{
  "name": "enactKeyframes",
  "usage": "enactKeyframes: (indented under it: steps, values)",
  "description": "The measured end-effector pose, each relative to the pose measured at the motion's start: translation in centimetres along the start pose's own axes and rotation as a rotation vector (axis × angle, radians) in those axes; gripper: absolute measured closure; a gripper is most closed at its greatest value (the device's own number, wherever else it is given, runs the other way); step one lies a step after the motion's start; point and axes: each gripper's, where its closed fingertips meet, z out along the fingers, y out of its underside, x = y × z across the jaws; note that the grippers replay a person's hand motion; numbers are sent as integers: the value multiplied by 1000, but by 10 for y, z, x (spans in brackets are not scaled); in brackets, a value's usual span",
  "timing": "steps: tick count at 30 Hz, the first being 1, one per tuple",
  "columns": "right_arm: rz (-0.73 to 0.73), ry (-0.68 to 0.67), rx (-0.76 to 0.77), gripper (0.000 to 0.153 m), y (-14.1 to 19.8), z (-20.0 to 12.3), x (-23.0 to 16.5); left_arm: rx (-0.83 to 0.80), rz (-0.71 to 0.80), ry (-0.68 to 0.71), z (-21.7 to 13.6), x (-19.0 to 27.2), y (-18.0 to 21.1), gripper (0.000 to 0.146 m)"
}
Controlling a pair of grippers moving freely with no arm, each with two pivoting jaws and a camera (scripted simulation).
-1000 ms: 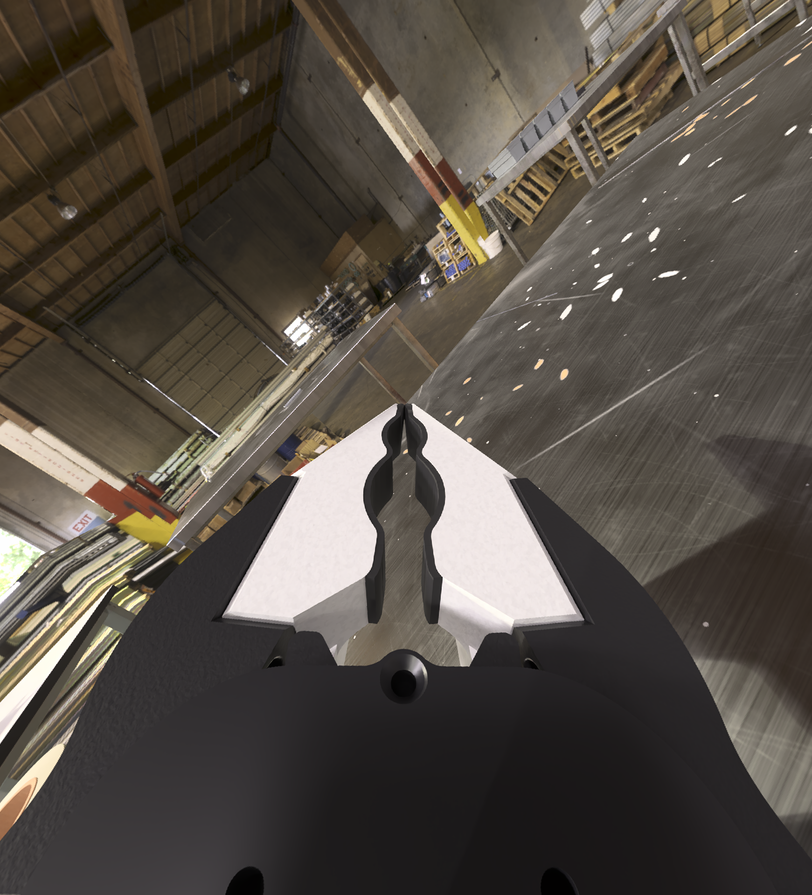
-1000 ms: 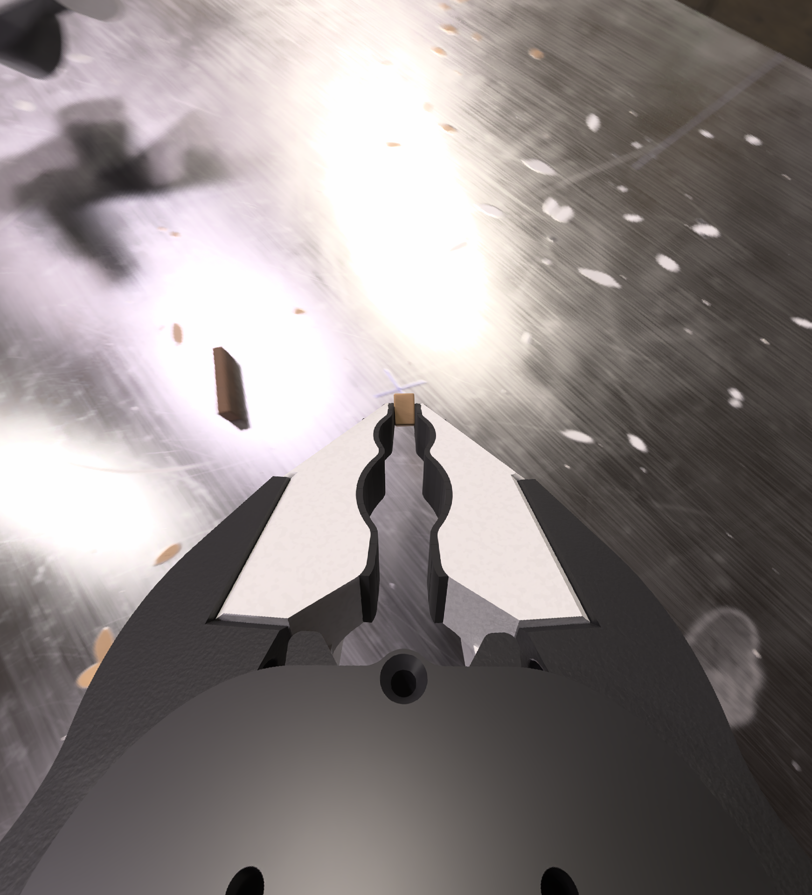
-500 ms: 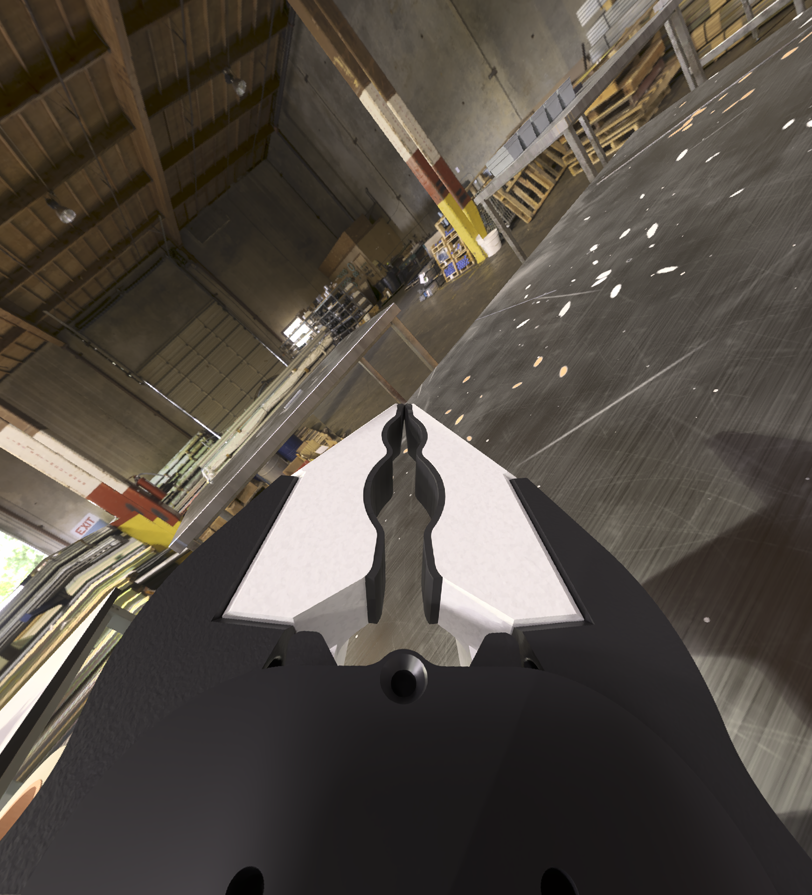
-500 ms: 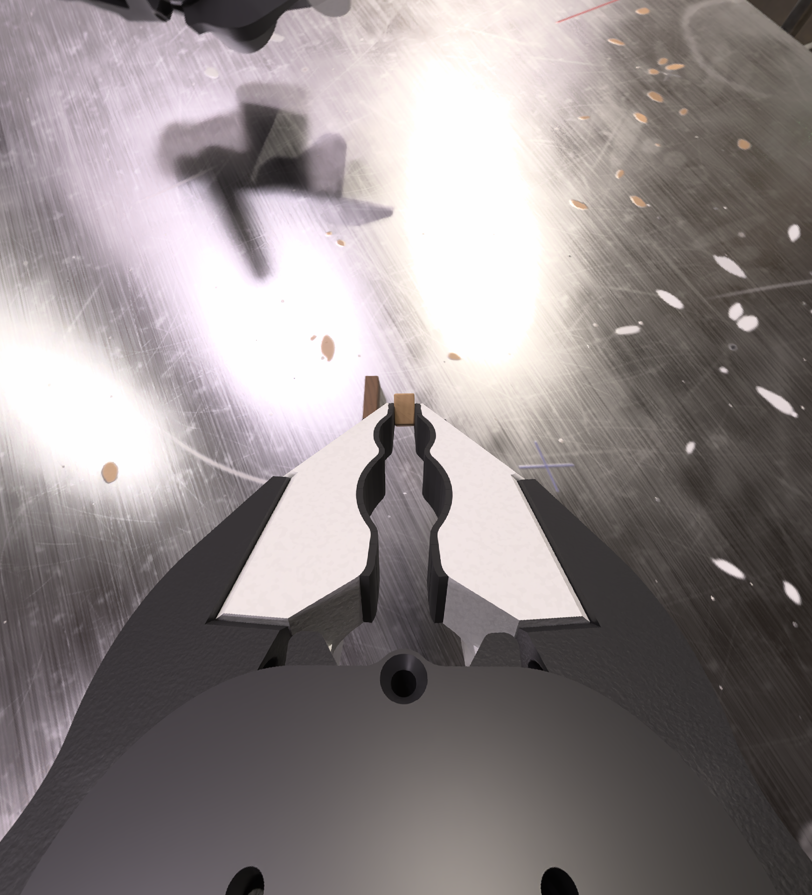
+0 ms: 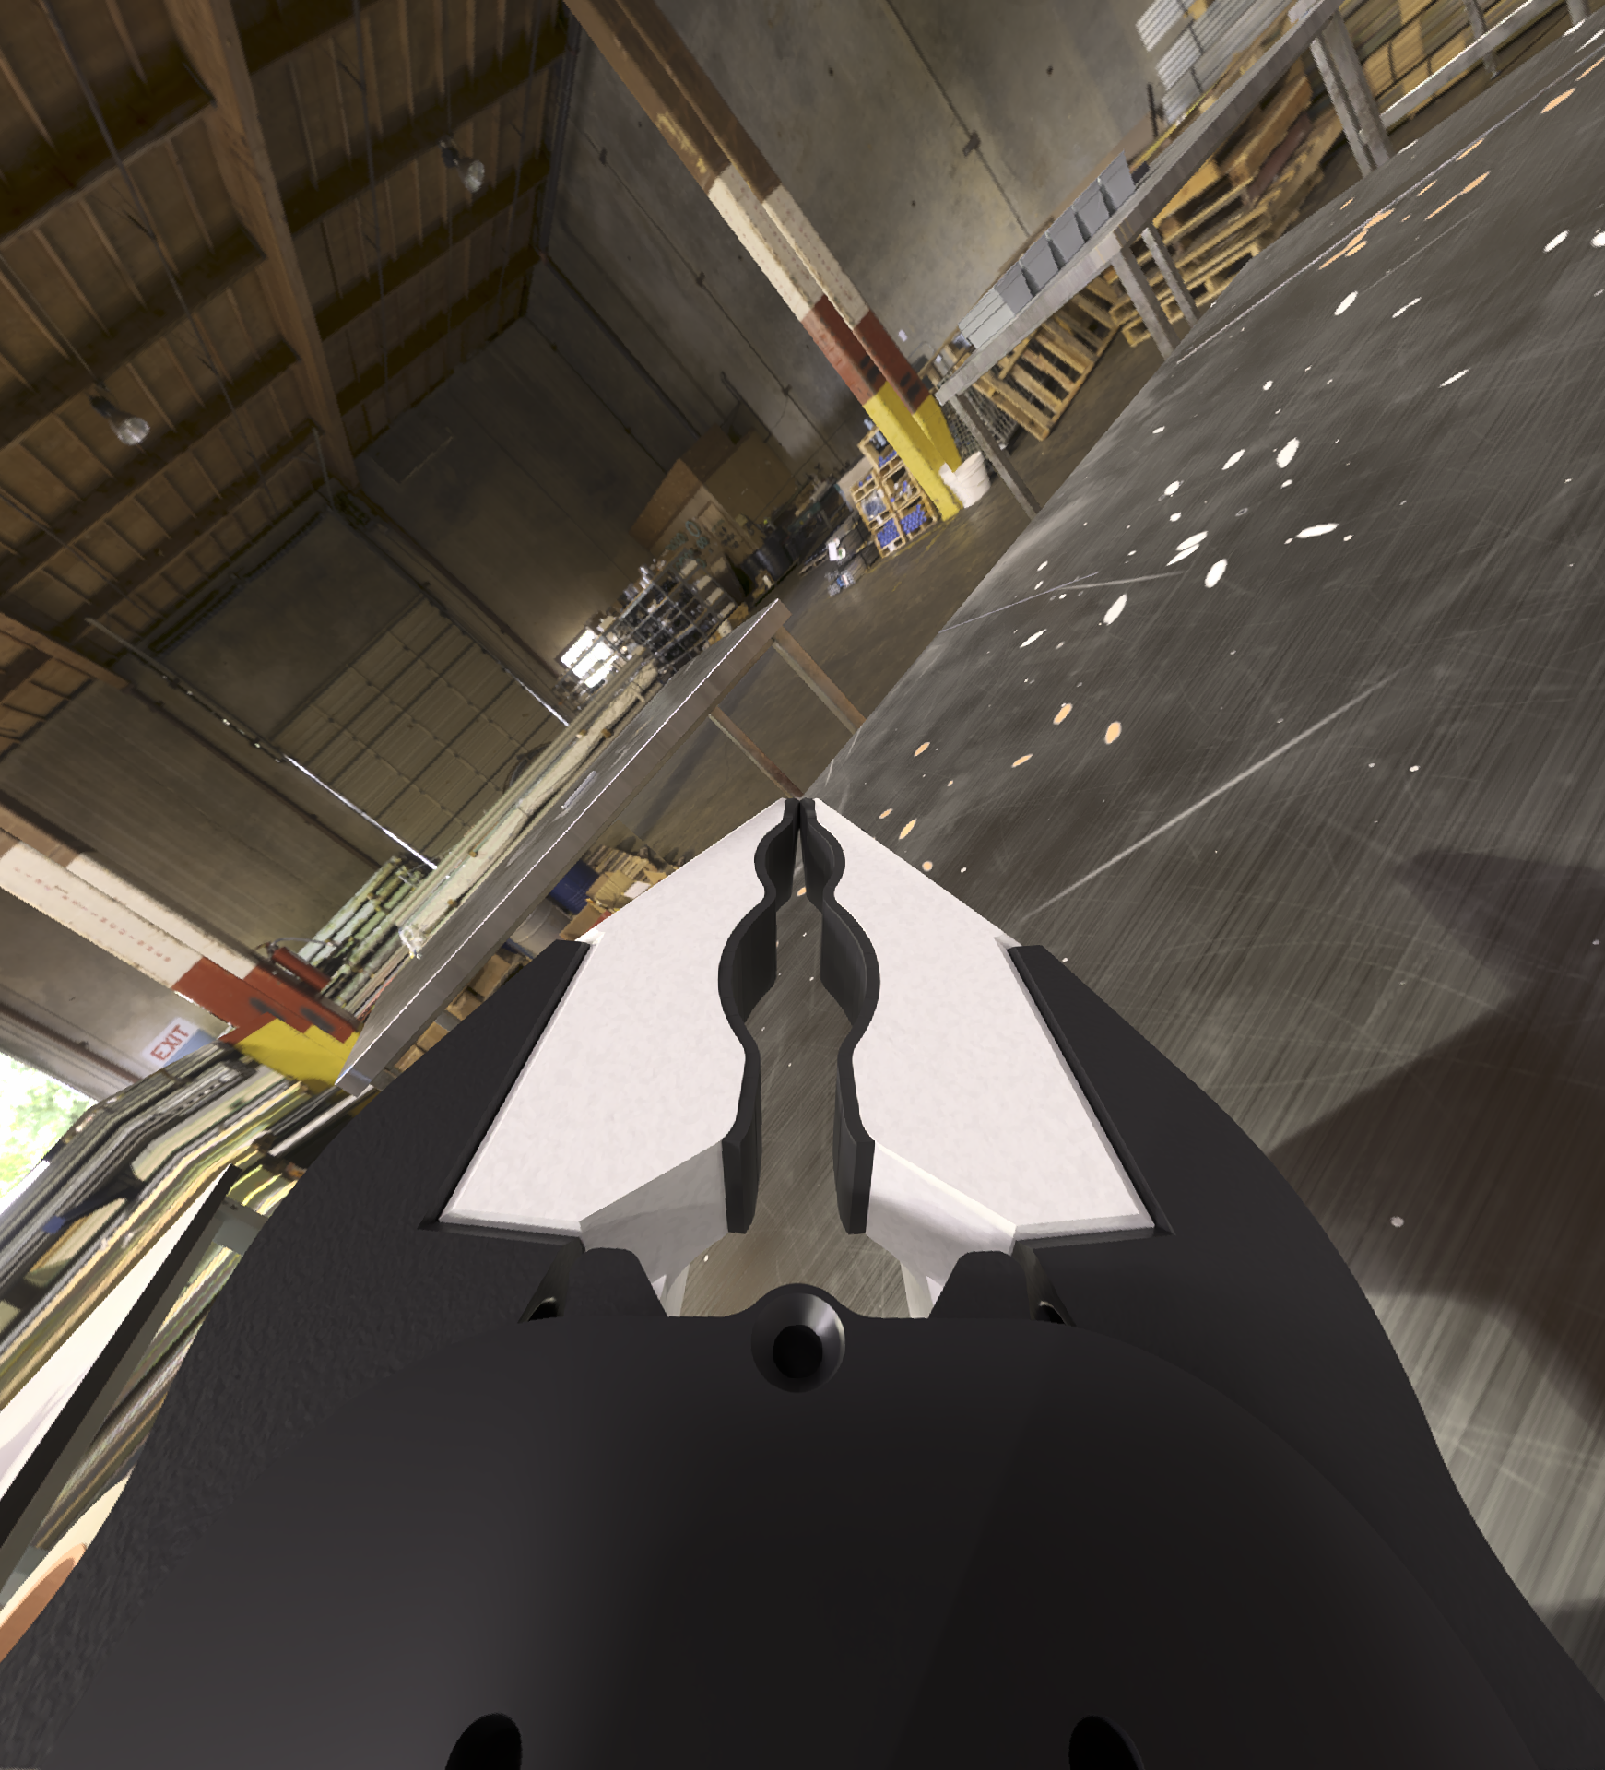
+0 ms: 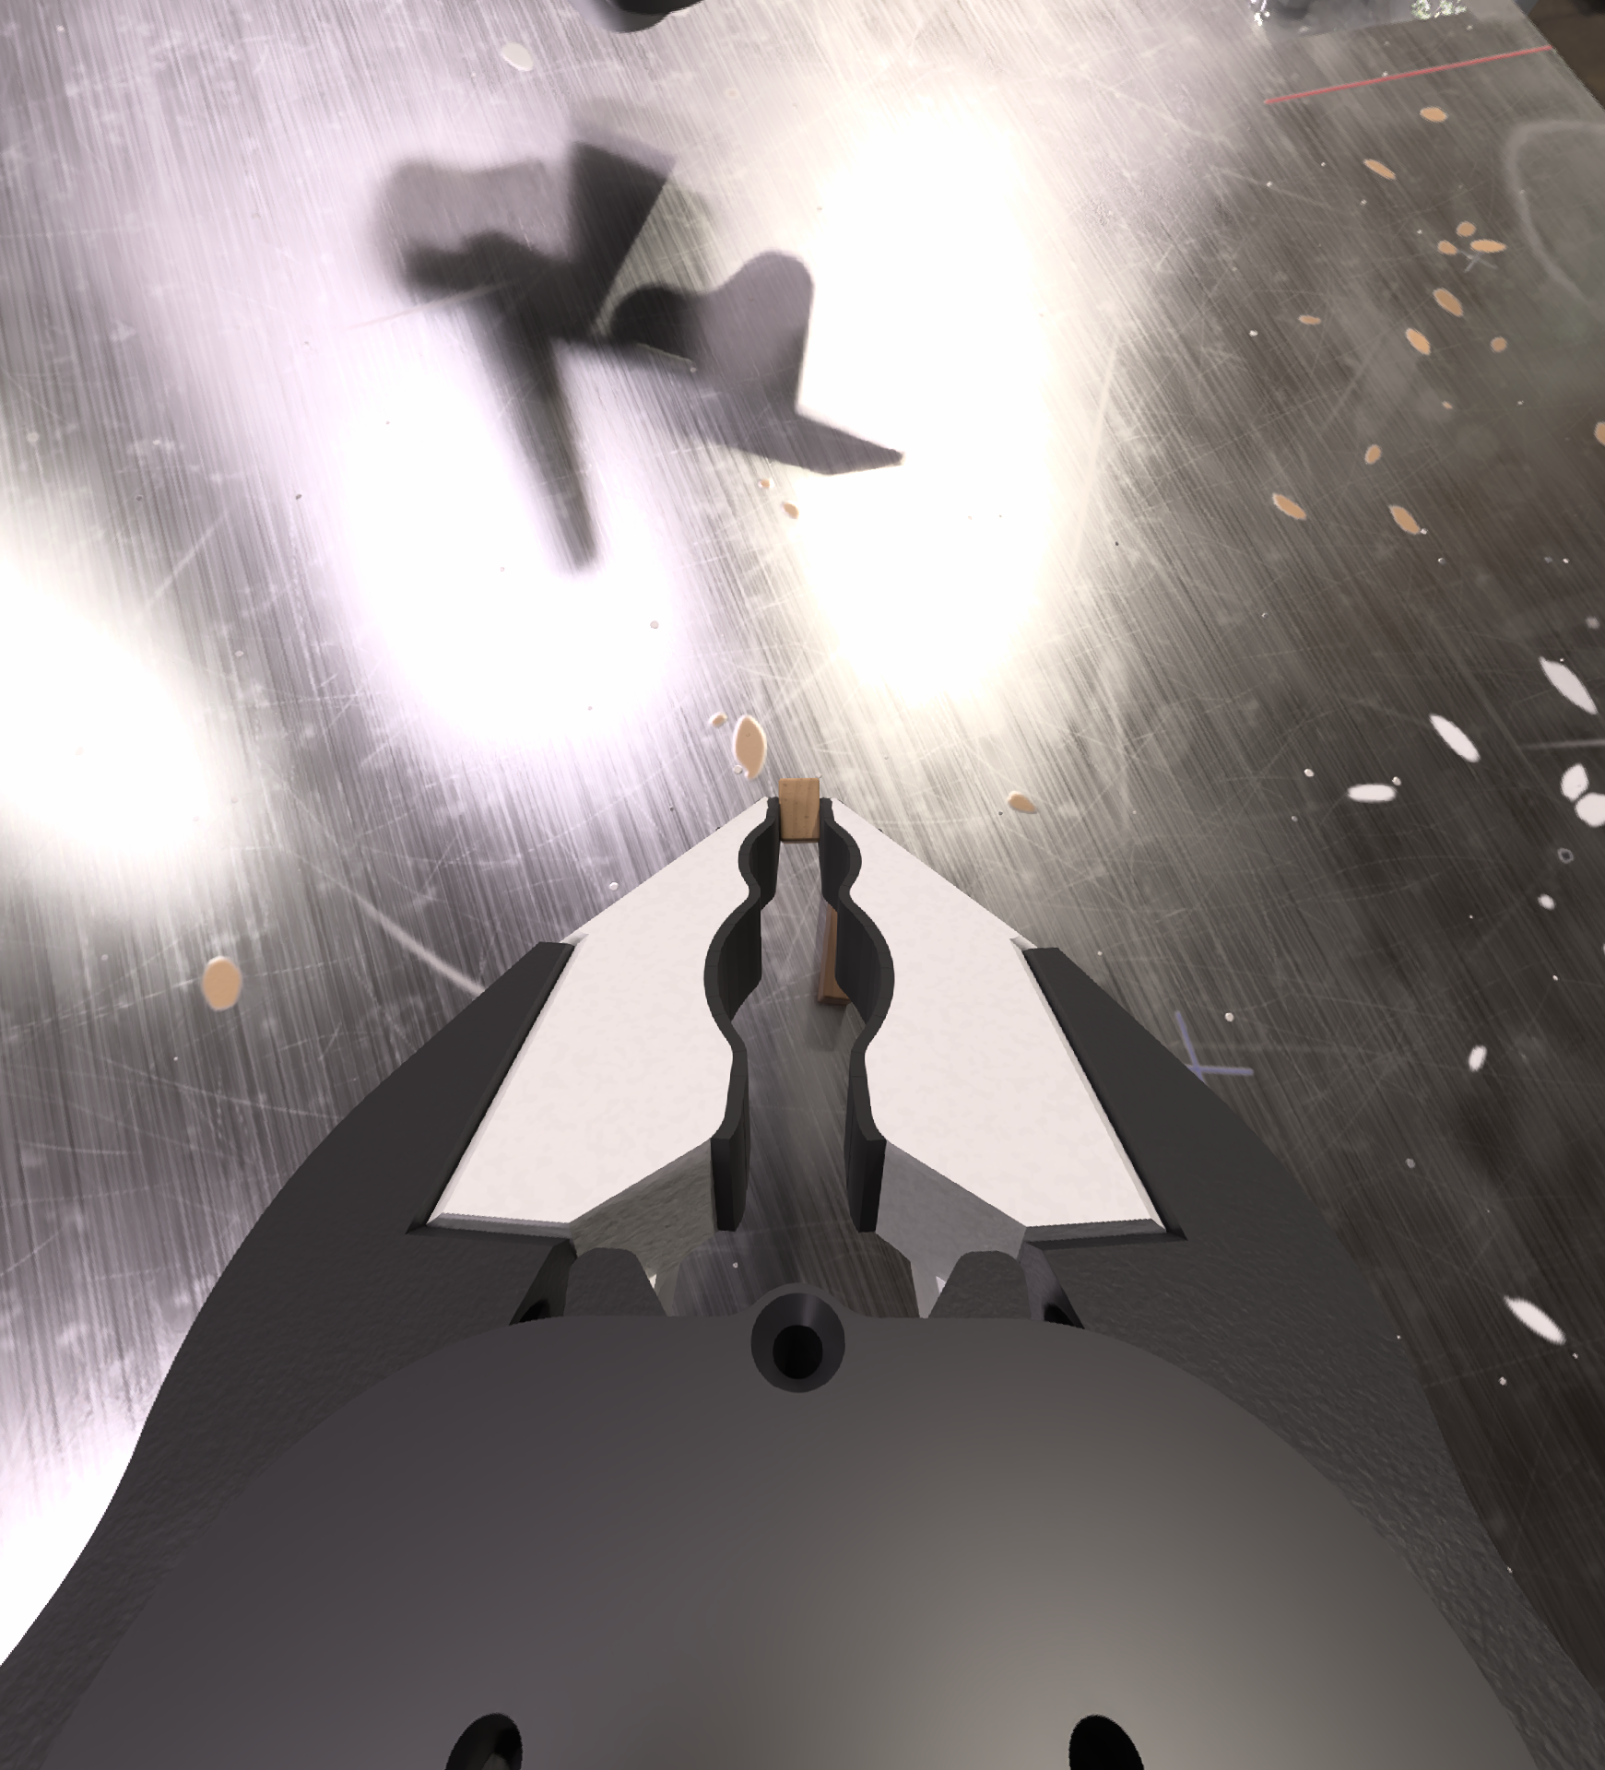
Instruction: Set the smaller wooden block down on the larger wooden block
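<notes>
Table (image 6: 1258, 670) of scratched, glaring metal fills the right wrist view, spotted with pale flecks and crossed by dark gripper shadows. Above it hangs the right gripper (image 6: 799, 814), its fingers (image 6: 760, 862) drawn nearly together and pinching the smaller wooden block (image 6: 799, 807) at their very tips. The larger wooden block (image 6: 830, 958) shows only as a brown sliver in the gap between the fingers, apparently lying on the table beneath and a little nearer than the carried piece, though most of it is hidden. The left gripper (image 5: 798, 809) points out over the table toward a warehouse, its fingers closed tip to tip on nothing. So pickup and carry look done; what remains, in my judgement, is lining up over the larger block, lowering, and letting go.
</notes>
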Motion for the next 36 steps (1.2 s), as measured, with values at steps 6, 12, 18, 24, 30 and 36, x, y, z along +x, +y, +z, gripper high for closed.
enactKeyframes:
  steps: [6, 12, 18, 24, 30, 36]
  values:
    - [4, 30, -70, 145, 10, 7, 2, -1, 2, 1, 0, 0, 0, 146]
    - [0, 55, -124, 145, 21, 12, 6, 0, 3, 2, 0, 1, 0, 146]
    - [14, 80, -133, 145, 25, 12, 12, -1, 3, 2, 0, 1, 0, 146]
    - [24, 89, -133, 145, 27, 11, 14, -1, 1, 3, 0, 1, 0, 146]
    - [35, 101, -137, 145, 29, 11, 15, 0, 6, 6, 0, 2, 0, 146]
    - [61, 74, -137, 142, 31, 10, 12, -3, 5, 6, 0, 1, 1, 146]
